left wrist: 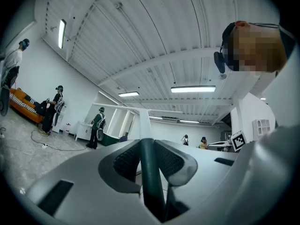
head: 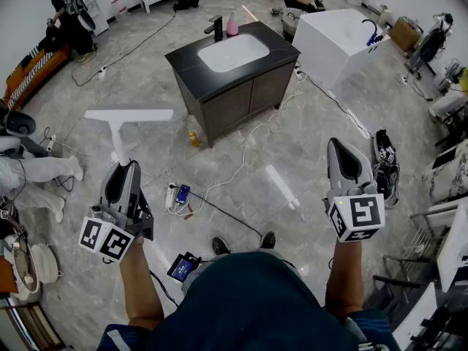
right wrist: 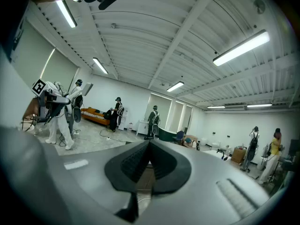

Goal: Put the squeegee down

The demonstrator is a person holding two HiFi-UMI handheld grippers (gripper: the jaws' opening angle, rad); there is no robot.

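My left gripper (left wrist: 143, 142) is pinching the squeegee (left wrist: 146, 172) by its dark green handle. Both pads press the handle's sides, and the shaft runs out ahead of the jaws to the wide white blade (head: 129, 114). My right gripper (head: 338, 143) has its jaws pressed together on nothing and hangs off to the other side.

The squeegee is in the air over the floor (head: 307, 152), well short of the vanity (head: 234, 93), so letting go here would drop it onto hard stone among the cables (head: 241, 163).

I see 3 further risks:
1. The hold sits low on the handle and the blade is far out in front, so a quick swing could make the shaft pivot in the jaws.
2. The sink (head: 232, 53) fills the middle of the counter, leaving only narrow bare strips along its front edge and ends. Set down there, the squeegee could overhang and tip off.
3. The faucet (head: 215, 28) and pink bottle (head: 232, 25) stand at the counter's back edge, where the wide blade could knock them.

The cables also cross my path, so a snagged foot would jolt the gripper.
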